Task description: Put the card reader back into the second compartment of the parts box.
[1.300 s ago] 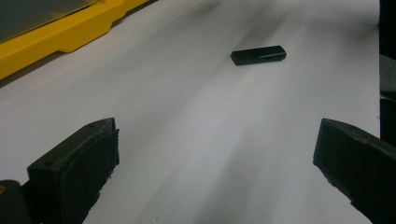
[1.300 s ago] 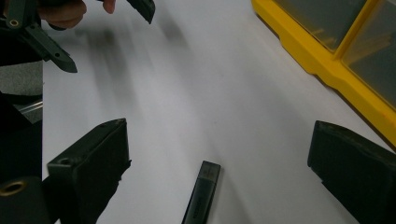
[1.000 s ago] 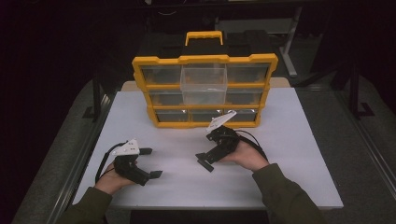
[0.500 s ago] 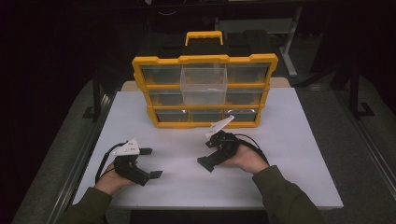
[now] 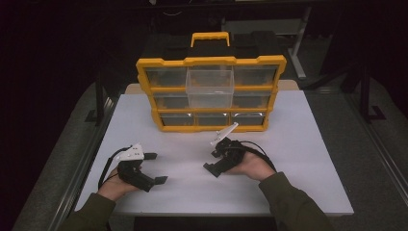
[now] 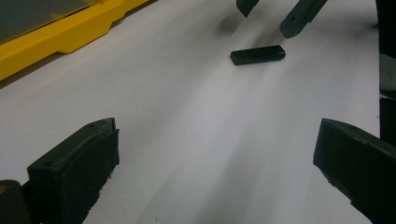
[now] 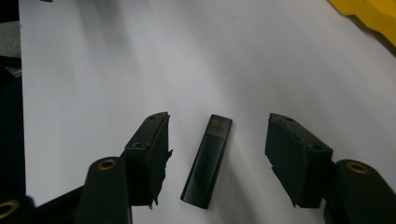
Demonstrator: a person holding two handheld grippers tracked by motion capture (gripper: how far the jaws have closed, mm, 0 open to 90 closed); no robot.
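1. Dark room all round; my white bench [image 5: 298, 144] carries a yellow drawer organiser [image 5: 211, 94] at the far side, its black top and the space behind it lost in shadow.
2. From above, the small black stick is hidden under my right hand-held gripper [image 5: 211, 161], so I cannot make it out there.
3. My left hand-held gripper's view cuts the organiser down to 1 yellow corner and shows my right hand-held gripper's 2 jaw tips chopped off at the top edge.
4. Black stick [image 7: 207, 161]: flat on the bench, lying between my right hand-held gripper's [image 7: 217, 158] jaws, touching neither pad. Its long axis runs along the jaws, the greyish translucent end pointing away from my hand and leaning slightly right.
5. Seen from my left hand-held gripper [image 6: 215, 163], the stick [image 6: 258, 54] lies crosswise, well ahead.
6. I can read no brand, label or writing on the stick or the organiser.
7. My right hand-held gripper's jaws have just been closing and stand at a middling gap around the stick; my left hand-held gripper's jaws stand wide, nothing between them.
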